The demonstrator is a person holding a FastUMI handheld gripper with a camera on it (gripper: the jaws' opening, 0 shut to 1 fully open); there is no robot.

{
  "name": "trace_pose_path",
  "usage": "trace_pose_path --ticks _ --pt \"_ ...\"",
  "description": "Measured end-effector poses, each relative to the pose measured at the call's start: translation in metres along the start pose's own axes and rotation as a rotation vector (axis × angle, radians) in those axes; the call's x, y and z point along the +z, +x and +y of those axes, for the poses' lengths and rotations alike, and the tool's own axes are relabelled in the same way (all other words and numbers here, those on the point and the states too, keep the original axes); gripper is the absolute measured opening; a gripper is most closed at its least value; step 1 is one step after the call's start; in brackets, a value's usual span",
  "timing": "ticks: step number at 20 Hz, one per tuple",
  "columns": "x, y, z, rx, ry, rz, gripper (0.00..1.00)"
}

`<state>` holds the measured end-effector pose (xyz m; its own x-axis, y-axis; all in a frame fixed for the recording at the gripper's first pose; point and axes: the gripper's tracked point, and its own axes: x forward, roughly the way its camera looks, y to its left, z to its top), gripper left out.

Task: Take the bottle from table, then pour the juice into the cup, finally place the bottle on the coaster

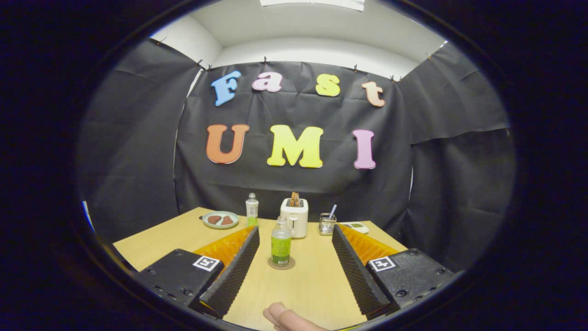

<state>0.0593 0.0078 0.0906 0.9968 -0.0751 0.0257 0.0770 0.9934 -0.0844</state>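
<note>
A clear bottle (281,247) with a green label and a pale cap stands upright on a round brown coaster (281,264) on the wooden table (312,285). It sits between my two fingers, nearer the left one and touching neither. My gripper (295,230) is open, with its jaws spread wide on either side of the bottle. A small glass cup (327,224) with a stick in it stands beyond the right fingertip, beside the toaster.
A white toaster (295,216) with toast in it stands just behind the bottle. A second clear bottle (251,209) and a green plate (220,219) with two brown pieces sit at the back left. A flat white object (356,226) lies back right. A person's fingertip (285,318) shows nearest me.
</note>
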Motion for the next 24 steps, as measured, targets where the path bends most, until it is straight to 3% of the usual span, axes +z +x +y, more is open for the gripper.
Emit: trace_pose_path --ticks 7,11,14,19,24 --pt "0.002 -0.079 -0.032 -0.002 0.088 -0.04 1.0" --pt "-0.015 -0.105 -0.05 -0.014 0.059 -0.041 1.0" --pt "-0.032 -0.112 -0.053 -0.04 0.039 -0.058 1.0" --pt "-0.046 -0.113 -0.024 0.038 0.063 -0.008 1.0" --pt "-0.058 -0.113 -0.027 -0.021 -0.008 -0.006 1.0"
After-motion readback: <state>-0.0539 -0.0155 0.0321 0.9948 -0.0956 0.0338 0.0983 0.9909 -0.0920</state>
